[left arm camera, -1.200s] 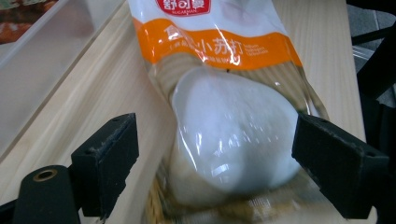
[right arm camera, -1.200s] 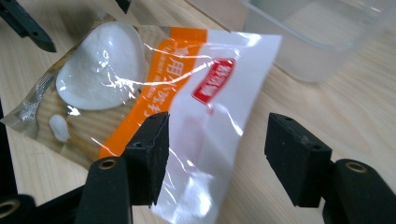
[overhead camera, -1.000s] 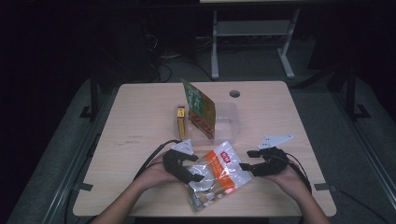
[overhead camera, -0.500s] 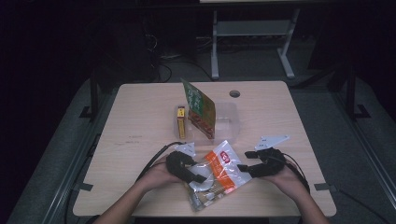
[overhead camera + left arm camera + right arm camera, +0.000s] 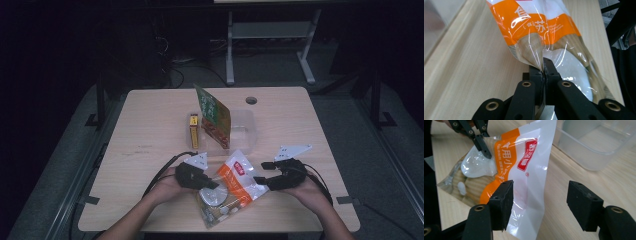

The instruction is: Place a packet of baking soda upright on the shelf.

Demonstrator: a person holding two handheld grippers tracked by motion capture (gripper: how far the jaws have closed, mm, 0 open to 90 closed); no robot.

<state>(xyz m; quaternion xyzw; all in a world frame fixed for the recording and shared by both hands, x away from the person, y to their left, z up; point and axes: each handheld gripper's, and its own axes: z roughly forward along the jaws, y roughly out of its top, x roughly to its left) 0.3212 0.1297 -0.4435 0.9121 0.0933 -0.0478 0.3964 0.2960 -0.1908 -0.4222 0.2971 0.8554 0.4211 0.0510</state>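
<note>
The snack bag (image 5: 524, 170) is glossy, crinkled plastic film, partly clear. The table (image 5: 150, 130) is pale matt wood grain. The container (image 5: 596, 142) is smooth clear plastic. The left tongs (image 5: 544, 72) are matt black with brass-coloured rivets.

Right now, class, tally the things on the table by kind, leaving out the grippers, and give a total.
Snack bags: 2, the orange-and-white bag and the green-and-red bag
Clear plastic containers: 1
Small yellow boxes: 1
Total: 4
</note>
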